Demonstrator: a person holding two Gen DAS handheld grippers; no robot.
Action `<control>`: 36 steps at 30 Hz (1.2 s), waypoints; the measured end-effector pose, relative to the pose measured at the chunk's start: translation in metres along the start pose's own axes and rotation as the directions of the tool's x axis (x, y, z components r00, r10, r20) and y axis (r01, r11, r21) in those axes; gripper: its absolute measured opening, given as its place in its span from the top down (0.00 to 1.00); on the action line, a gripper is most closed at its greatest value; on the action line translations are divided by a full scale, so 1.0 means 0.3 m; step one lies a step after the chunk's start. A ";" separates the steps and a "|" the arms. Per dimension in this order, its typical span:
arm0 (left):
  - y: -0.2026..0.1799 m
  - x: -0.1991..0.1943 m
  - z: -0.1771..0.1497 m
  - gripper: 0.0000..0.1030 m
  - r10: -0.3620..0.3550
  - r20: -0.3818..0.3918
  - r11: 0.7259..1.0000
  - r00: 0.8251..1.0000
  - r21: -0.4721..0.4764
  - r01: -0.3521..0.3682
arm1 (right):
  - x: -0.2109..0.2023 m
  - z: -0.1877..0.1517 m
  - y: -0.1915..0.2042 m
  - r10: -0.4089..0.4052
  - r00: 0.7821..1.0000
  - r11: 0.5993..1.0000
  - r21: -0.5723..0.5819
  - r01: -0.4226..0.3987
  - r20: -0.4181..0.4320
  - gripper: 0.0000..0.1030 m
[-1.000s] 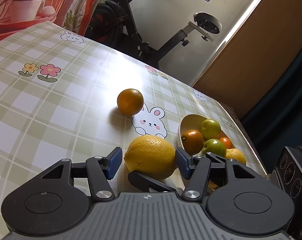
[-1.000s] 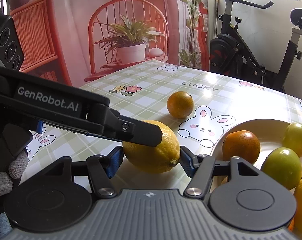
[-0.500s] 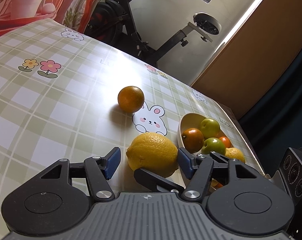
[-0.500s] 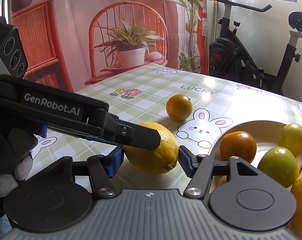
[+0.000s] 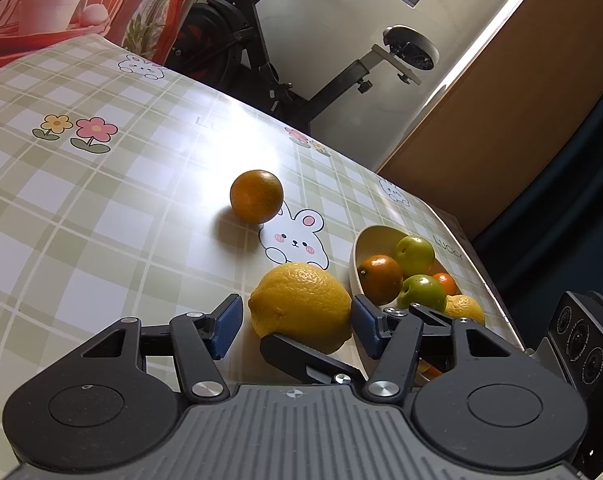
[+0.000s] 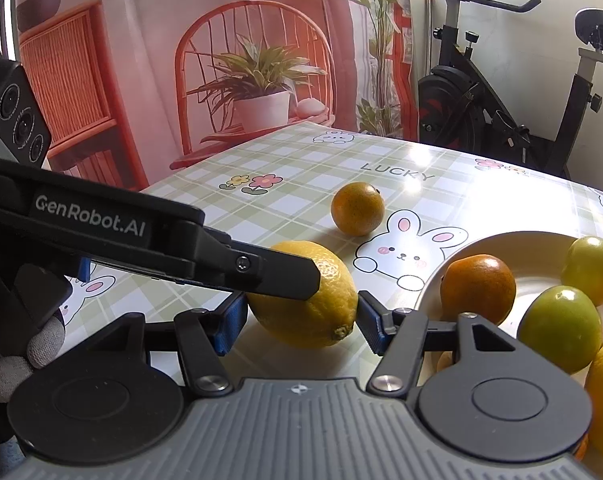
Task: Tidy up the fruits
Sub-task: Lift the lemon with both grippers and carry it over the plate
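A big yellow lemon (image 5: 301, 304) (image 6: 301, 292) lies on the checked tablecloth, and both grippers reach around it from different sides. My left gripper (image 5: 293, 316) is open, with a clear gap at its left pad. My right gripper (image 6: 301, 320) is open too, its blue pads close to the lemon's two ends. One left-gripper finger (image 6: 261, 272) crosses over the lemon, and one right-gripper finger (image 5: 301, 356) lies in front of it. A loose orange (image 5: 256, 197) (image 6: 357, 209) sits farther back. The white bowl (image 5: 355, 256) (image 6: 501, 240) holds oranges, green fruits and a lemon.
The table (image 5: 81, 220) stretches away to the left with bare cloth. An exercise bike (image 5: 261, 60) (image 6: 501, 100) stands beyond its far edge. A gloved hand (image 6: 21, 360) holds the left gripper. The bowl sits near the table's right edge.
Both grippers have crept a little closer around the lemon, which now sits more centred between the right pads. The lemon, orange and bowl stay where they were.
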State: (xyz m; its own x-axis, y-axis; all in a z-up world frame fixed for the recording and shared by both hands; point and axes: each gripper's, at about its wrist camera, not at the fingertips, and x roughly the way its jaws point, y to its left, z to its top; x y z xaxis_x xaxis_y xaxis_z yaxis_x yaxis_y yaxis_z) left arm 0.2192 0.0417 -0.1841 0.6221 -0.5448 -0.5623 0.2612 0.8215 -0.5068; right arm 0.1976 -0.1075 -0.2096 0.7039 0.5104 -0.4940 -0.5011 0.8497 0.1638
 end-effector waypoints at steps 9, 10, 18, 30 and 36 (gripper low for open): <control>-0.047 -0.016 0.003 0.44 0.021 -0.003 0.999 1.000 0.046 -0.021 | -0.031 -0.011 0.011 -0.004 0.999 1.000 -0.001 0.004 0.038 0.40; -0.055 -0.016 0.005 0.44 0.026 -0.004 0.998 1.000 0.056 -0.026 | -0.036 -0.012 0.010 -0.006 0.999 1.000 0.002 0.006 0.043 0.40; -0.142 -0.018 0.032 0.44 0.028 -0.017 0.992 0.999 0.120 -0.026 | -0.124 -0.016 -0.026 -0.026 0.993 0.996 0.087 0.016 0.111 0.40; -0.349 0.095 0.134 0.44 -0.014 -0.016 0.951 1.000 0.308 0.019 | -0.252 0.046 -0.211 -0.136 0.965 0.968 0.236 0.081 0.225 0.40; -0.394 0.229 0.156 0.45 -0.027 -0.092 0.938 0.995 0.342 0.057 | -0.243 0.040 -0.300 -0.220 0.953 0.947 0.281 0.158 0.207 0.40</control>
State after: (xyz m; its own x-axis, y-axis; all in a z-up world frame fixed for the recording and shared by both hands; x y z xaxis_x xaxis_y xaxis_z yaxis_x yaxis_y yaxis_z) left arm 0.2658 -0.0850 -0.1323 0.5446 -0.5798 -0.6060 0.5328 0.7972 -0.2839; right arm 0.1973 -0.2196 -0.1779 0.8857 0.3266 -0.3299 -0.2220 0.9221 0.3170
